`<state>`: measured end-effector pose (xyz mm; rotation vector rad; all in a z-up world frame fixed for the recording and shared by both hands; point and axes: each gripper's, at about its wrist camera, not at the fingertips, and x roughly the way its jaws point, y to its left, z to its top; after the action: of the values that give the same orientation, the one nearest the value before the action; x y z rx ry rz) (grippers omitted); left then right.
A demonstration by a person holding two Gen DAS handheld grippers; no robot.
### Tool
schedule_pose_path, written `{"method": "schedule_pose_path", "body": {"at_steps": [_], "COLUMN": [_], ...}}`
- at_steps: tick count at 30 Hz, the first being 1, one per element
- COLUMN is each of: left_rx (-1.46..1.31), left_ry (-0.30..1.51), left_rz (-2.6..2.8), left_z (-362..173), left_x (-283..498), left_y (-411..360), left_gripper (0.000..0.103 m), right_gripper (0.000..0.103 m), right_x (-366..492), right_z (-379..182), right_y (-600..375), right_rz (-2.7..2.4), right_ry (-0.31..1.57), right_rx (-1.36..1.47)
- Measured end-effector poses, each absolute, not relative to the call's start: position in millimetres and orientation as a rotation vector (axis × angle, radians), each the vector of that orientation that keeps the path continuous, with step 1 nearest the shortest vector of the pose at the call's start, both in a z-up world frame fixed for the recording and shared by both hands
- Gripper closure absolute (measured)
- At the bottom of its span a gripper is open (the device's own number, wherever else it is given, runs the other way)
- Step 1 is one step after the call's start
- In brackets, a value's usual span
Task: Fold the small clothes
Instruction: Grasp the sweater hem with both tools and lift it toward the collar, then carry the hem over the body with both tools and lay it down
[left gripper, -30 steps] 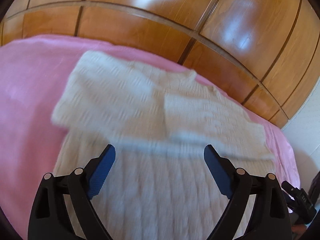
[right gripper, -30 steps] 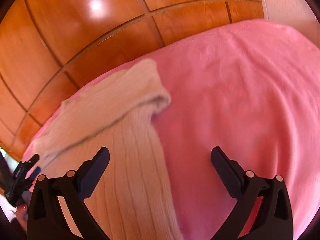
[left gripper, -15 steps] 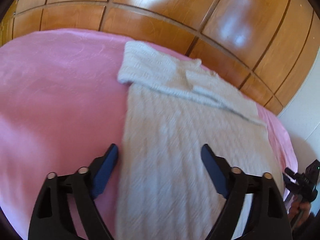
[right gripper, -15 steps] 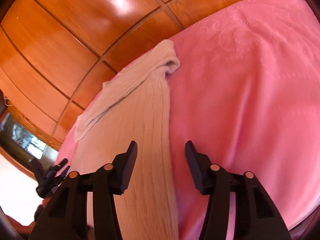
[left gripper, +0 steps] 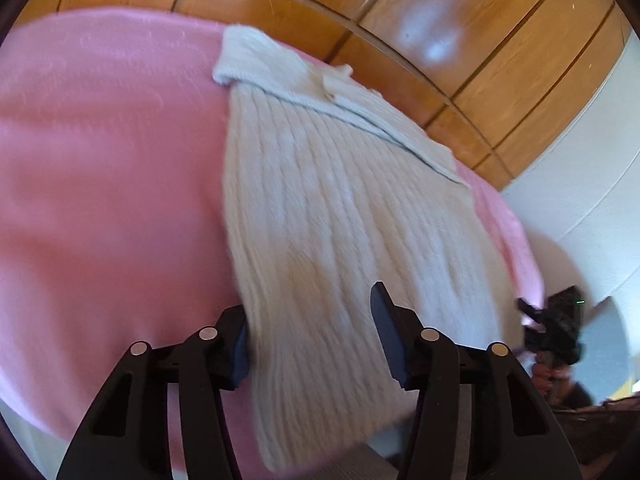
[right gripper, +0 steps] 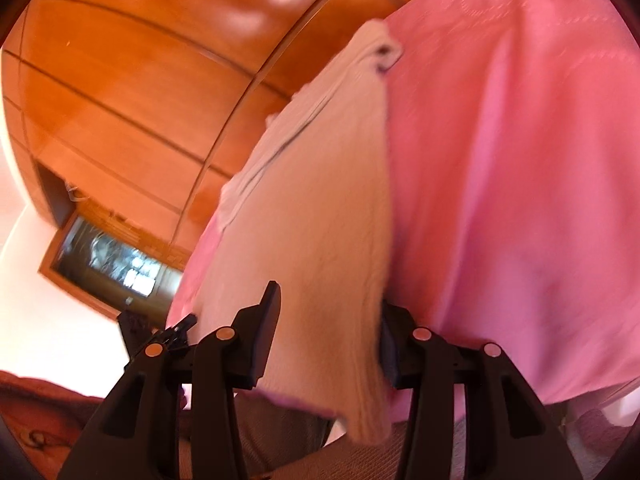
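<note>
**Both grippers straddle the sweater's near hem**

A cream cable-knit sweater lies lengthwise on a pink blanket-covered bed, sleeves folded across its far end, beside glossy wooden panelling. The left hand-held gripper and right hand-held gripper each stand partly open, one near corner of the hem between their fingers, not clamped.

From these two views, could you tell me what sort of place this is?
Probably a bedroom: a pink blanket covers what looks like a bed, with a sweater on it and a glossy wood headboard or panelling behind.
</note>
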<state>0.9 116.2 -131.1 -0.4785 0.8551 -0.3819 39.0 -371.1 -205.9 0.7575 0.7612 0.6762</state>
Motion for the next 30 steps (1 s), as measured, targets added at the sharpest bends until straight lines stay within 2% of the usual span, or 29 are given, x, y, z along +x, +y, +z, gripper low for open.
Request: {"method": "schedule_pose_path", "body": {"at_steps": [2, 3, 4, 5, 7, 10, 23, 30], "left_rx": [-0.513, -0.517, -0.515, -0.508, -0.514, -0.541, -0.629, -0.734], "left_ry": [0.876, 0.884, 0.894, 0.915, 0.951, 0.928, 0.620, 0.573], "left_rz": [-0.437, -0.462, -0.478, -0.482, -0.488, -0.522, -0.728, -0.935], "left_z": [-133, -134, -135, -137, -140, -130, -30, 8], "left_x": [-4, -5, -4, -3, -1, -1, -46, -72], "left_y": [114, 111, 107, 103, 101, 103, 117, 134], "left_gripper": [0.051, 0.051, 0.061, 0.078, 0.094, 0.096, 0.097, 0.097], "right_gripper": [0.059, 0.064, 0.071, 0.095, 0.096, 0.096, 0.096, 0.096], "right_x": [39, 38, 38, 39, 41, 36, 3, -40], "right_z": [-210, -210, -209, -208, -204, -191, -119, -87], "right_y": [-360, -356, -351, -348, -342, -340, -344, -376], "right_rz": [0.721, 0.723, 0.719, 0.718, 0.712, 0.747, 0.926, 1.066], "right_ry": [0.790, 0.792, 0.788, 0.791, 0.783, 0.714, 0.474, 0.275], "right_rx": [0.762, 0.751, 0.731, 0.715, 0.680, 0.658, 0.718, 0.757]}}
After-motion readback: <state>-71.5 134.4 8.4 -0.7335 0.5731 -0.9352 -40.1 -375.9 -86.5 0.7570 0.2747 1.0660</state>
